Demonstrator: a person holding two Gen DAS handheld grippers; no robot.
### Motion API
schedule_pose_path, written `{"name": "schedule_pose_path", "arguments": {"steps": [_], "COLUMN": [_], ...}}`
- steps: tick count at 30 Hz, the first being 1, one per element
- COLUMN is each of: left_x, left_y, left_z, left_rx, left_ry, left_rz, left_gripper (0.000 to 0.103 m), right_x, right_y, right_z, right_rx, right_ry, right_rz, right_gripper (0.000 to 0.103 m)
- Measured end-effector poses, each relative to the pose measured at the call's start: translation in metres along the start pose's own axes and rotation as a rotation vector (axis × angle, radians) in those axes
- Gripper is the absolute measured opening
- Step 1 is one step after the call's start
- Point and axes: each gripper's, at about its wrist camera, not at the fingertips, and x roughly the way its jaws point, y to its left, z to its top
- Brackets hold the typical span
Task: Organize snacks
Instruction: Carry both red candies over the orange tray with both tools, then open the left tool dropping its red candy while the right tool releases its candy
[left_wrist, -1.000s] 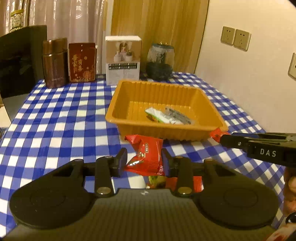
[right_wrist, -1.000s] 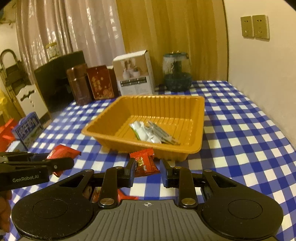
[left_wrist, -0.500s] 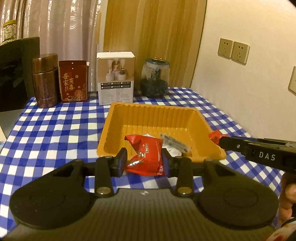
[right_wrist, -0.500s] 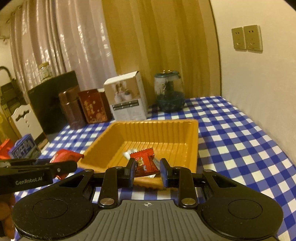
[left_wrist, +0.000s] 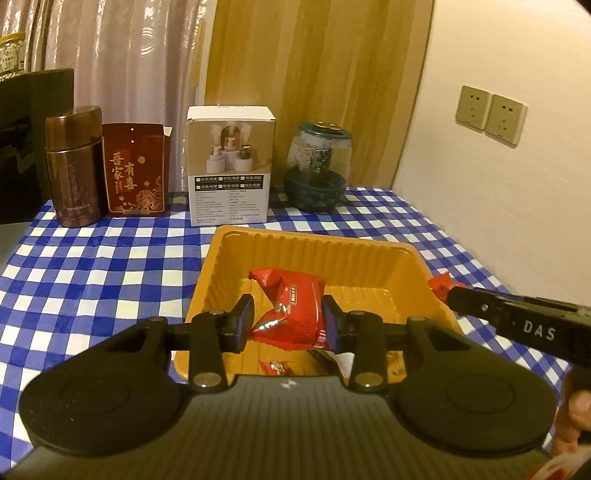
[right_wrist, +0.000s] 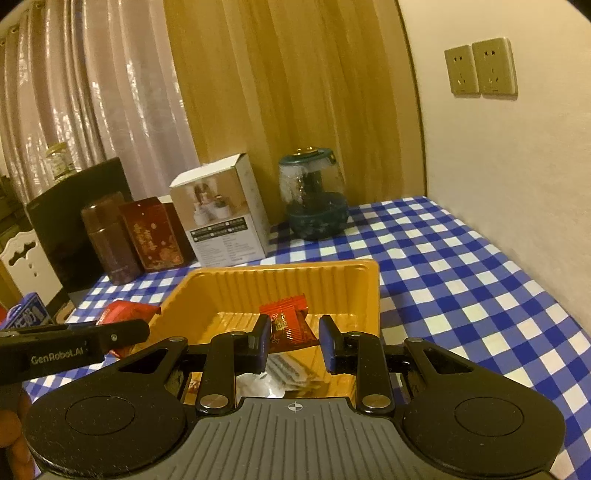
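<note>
My left gripper (left_wrist: 288, 323) is shut on a red snack packet (left_wrist: 295, 314) and holds it above the near part of the orange tray (left_wrist: 314, 243). My right gripper (right_wrist: 293, 341) holds a smaller red snack packet (right_wrist: 288, 325) over the same tray (right_wrist: 280, 277); its jaws look wider than before, with a gap at the right finger. Pale wrapped snacks (right_wrist: 284, 374) lie on the tray floor below it. The right gripper also shows at the tray's right rim in the left wrist view (left_wrist: 443, 291), and the left gripper at the tray's left side in the right wrist view (right_wrist: 140, 325).
Along the back of the blue checked table (left_wrist: 92, 266) stand a brown canister (left_wrist: 74, 170), a red box (left_wrist: 135, 170), a white box (left_wrist: 231, 166) and a glass jar (left_wrist: 317, 170). A wall with sockets (left_wrist: 491, 114) runs along the right side.
Both grippers have lifted and moved forward with their packets, from the table in front of the tray to above it. The right gripper's jaws have spread a little.
</note>
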Motion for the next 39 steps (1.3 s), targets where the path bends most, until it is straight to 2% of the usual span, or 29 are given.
{"name": "schedule_pose_path", "arguments": {"steps": [13,32,33,34,35,39], "left_x": [0.037,0.060,0.061,0.061,0.061,0.060], "left_y": [0.014,0.016,0.015,0.015,0.015,0.017], "left_z": [0.005,0.003,0.003,0.003,0.003,0.003], "left_rx": [-0.019,-0.013,-0.013,-0.014,-0.016,-0.020], "left_ry": [0.029,0.050,0.049,0.048,0.047,0.043], "left_rz": [0.020,0.018,0.023,0.030,0.035,0.031], "left_gripper": [0.035,0.035,0.035,0.043,0.055,0.055], "right_x": [0.030,0.042,0.042,0.042,0.042,0.041], "right_y": [-0.001,-0.001,-0.002,-0.002,-0.003,-0.005], "right_z": [0.003,0.001,0.001,0.001,0.001,0.001], "right_rx": [0.002,0.003,0.004,0.005,0.005,0.012], "right_ry": [0.030,0.052,0.053,0.054,0.054,0.053], "right_rz": [-0.018,-0.027,-0.027,-0.027,-0.027,-0.029], "right_gripper": [0.029,0.029,0.029,0.029,0.029,0.029]}}
